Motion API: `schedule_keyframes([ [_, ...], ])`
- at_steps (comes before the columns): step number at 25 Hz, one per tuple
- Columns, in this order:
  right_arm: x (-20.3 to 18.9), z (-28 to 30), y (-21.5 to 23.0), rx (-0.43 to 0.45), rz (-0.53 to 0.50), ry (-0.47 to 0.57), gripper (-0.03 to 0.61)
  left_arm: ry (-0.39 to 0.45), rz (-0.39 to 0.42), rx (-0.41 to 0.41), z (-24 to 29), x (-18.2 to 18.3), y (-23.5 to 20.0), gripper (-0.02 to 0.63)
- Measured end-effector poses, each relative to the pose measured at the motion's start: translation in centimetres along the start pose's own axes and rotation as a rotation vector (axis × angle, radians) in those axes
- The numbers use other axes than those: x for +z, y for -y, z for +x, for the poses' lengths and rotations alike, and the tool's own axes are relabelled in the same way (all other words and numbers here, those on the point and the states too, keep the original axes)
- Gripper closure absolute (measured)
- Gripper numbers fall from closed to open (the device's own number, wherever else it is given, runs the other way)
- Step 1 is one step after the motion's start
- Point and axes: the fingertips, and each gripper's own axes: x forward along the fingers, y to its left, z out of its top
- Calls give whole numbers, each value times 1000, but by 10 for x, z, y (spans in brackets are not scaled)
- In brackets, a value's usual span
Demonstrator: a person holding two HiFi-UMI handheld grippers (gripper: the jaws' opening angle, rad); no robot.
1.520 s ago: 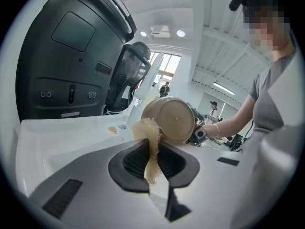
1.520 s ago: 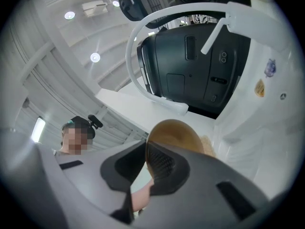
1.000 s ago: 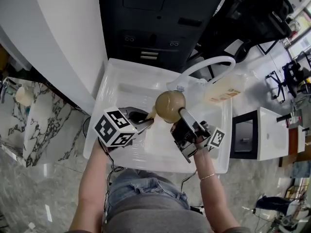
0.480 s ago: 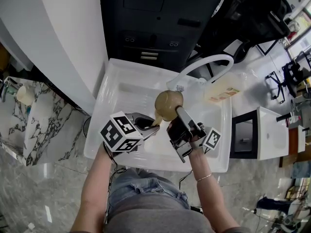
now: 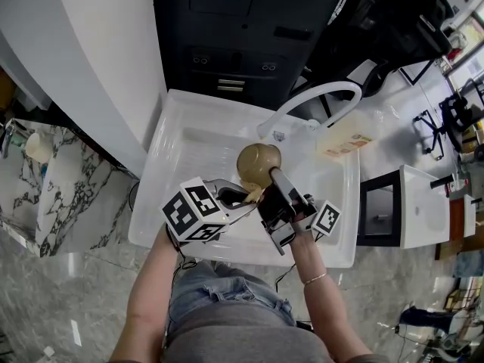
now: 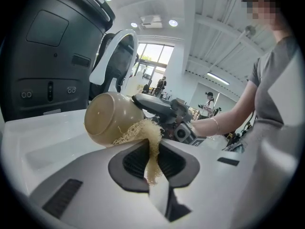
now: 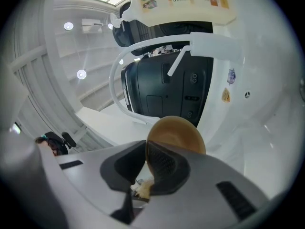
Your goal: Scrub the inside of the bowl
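The right claw (image 7: 146,162) is clamped on the rim of the tan bowl (image 5: 259,163), holding it tilted above the white sink (image 5: 189,144) with its rounded outside turned upward. The left claw (image 6: 151,163) is closed on a pale fibrous scrubber (image 6: 145,133) (loofah-like, frayed), whose loose end reaches the bowl's lower edge. The faucet (image 5: 318,97) arches just behind, with a soap bottle (image 5: 348,144) beside it.
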Motion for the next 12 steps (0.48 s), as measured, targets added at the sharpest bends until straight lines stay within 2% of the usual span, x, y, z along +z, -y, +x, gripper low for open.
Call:
schedule_keyframes([
  [12,8,-12,16,-50,22,7,555,-32,111,-26,-13,10,24,568],
])
